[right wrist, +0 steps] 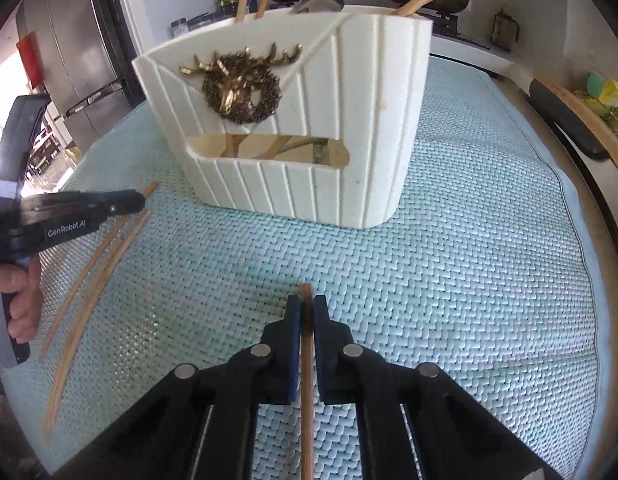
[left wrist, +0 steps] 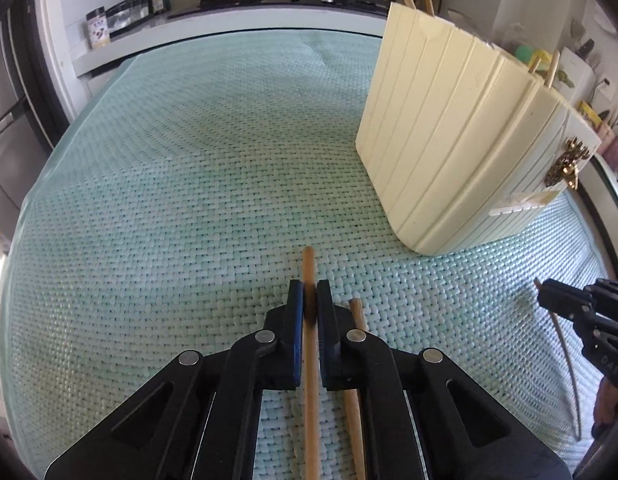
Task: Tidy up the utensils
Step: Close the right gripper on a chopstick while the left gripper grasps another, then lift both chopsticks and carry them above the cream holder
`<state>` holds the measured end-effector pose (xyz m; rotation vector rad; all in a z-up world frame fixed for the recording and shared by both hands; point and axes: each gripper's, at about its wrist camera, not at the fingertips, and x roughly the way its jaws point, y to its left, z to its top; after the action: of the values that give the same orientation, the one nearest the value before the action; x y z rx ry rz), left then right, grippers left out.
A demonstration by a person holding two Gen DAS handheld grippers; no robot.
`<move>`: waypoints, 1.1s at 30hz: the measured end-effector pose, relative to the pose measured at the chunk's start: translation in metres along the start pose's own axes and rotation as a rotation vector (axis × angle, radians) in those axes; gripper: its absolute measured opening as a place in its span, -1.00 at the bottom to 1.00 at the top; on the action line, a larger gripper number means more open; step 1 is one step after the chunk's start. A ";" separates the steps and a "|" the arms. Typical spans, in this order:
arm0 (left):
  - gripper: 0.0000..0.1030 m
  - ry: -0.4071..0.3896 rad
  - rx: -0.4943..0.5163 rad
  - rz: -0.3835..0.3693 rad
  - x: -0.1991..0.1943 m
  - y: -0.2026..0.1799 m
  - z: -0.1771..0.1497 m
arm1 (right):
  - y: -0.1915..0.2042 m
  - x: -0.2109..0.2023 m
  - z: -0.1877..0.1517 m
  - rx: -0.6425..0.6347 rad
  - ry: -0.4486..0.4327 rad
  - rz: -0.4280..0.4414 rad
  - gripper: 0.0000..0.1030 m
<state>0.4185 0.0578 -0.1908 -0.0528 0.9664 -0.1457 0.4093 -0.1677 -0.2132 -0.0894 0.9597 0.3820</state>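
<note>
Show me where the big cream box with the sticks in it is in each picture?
Left wrist view: the cream utensil holder stands upper right on the green woven mat, seen from its ribbed side.
Right wrist view: the same holder stands upper middle, facing the camera.
Shared landmark: its gold deer emblem, at the holder's right edge in the left view and on the front in the right view.

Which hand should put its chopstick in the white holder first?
Probably the right. Its gripper already grips a chopstick and faces the holder squarely. The left gripper grips one too, but the holder sits off to its side.
</note>
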 end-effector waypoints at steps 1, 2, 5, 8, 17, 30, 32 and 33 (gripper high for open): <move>-0.92 -0.017 -0.004 -0.005 -0.007 0.001 0.001 | -0.002 -0.007 0.001 0.017 -0.019 0.018 -0.88; -0.92 -0.033 -0.004 -0.009 -0.015 0.001 0.002 | -0.005 -0.015 0.002 0.030 -0.040 0.034 -0.88; -0.92 -0.086 0.000 -0.030 -0.045 -0.001 0.005 | -0.008 -0.044 0.007 0.050 -0.105 0.071 -0.88; -0.92 -0.141 -0.002 -0.063 -0.083 -0.004 0.006 | -0.006 -0.079 0.011 0.060 -0.179 0.105 -0.88; -0.92 -0.322 0.002 -0.123 -0.182 0.002 0.001 | 0.016 -0.174 -0.003 0.016 -0.392 0.151 -0.88; -0.92 -0.430 -0.017 -0.177 -0.228 -0.004 -0.010 | 0.040 -0.227 -0.015 -0.041 -0.572 0.097 -0.88; -0.92 -0.433 -0.010 -0.184 -0.229 -0.008 -0.009 | 0.041 -0.230 -0.013 -0.041 -0.581 0.096 -0.88; -0.92 -0.433 -0.008 -0.187 -0.228 -0.009 -0.008 | 0.041 -0.231 -0.012 -0.043 -0.582 0.096 -0.88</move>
<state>0.2830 0.0822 -0.0081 -0.1755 0.5285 -0.2898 0.2667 -0.1970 -0.0283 0.0300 0.3812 0.4826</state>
